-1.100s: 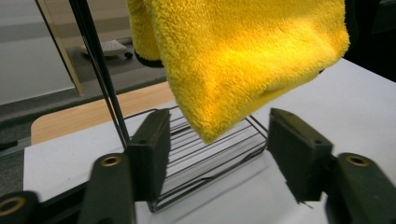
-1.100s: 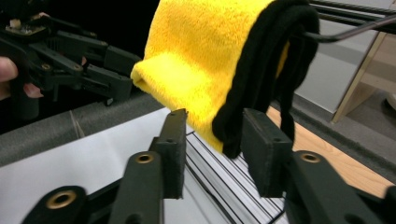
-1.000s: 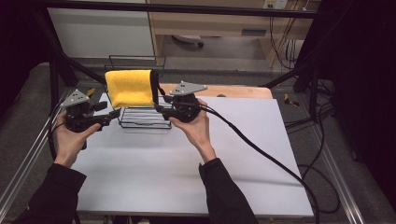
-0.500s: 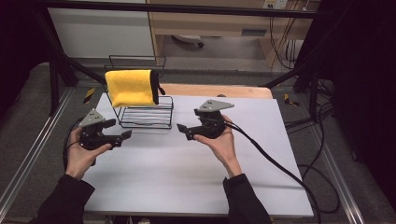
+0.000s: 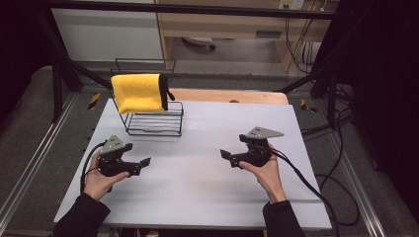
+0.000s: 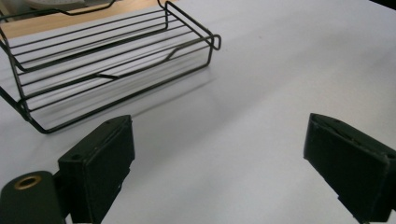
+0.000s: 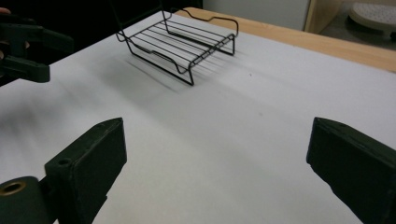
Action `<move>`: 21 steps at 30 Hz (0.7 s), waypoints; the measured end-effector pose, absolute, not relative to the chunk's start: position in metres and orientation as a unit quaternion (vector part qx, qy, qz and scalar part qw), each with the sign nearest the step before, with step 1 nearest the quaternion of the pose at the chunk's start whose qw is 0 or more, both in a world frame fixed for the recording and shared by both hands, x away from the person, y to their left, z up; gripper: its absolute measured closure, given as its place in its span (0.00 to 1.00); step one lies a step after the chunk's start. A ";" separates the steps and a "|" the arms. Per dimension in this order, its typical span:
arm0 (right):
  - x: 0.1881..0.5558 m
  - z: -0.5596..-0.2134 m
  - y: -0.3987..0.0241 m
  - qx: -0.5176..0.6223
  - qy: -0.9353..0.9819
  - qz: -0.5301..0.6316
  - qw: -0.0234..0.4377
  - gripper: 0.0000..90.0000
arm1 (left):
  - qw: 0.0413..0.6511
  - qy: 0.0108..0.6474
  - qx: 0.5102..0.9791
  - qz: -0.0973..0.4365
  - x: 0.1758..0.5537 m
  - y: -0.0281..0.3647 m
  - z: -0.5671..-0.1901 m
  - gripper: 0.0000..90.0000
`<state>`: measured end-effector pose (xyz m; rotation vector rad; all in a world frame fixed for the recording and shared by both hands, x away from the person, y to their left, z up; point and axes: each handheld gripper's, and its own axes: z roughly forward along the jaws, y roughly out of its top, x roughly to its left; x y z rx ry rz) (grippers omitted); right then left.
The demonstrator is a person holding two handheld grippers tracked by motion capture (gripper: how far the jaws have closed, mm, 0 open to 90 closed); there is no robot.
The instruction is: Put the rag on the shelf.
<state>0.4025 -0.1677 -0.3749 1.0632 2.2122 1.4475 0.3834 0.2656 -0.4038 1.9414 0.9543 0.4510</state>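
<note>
A folded yellow towel hangs over the top rail of a black wire rack at the back left of the white table. The rack's lower shelf lies just beyond my left jaws, and it sits farther off in the right gripper view. My left gripper is held low over the table's front left, open and empty. My right gripper hovers at the front right, also open with nothing between its jaws. Both point toward the table's middle.
A strip of wooden board shows behind the table's far edge. Cables trail from the right gripper across the table's right side. Dark frame poles stand at the left. The other hand's gripper appears at the right gripper view's left edge.
Both grippers have pulled back from the rack toward the table's front and apart from each other. The towel stays draped on the rack.
</note>
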 end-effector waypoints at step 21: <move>0.362 -0.437 -0.257 0.408 0.768 0.474 0.139 0.01 | 0.435 0.371 0.804 0.163 0.368 0.277 -0.438 0.10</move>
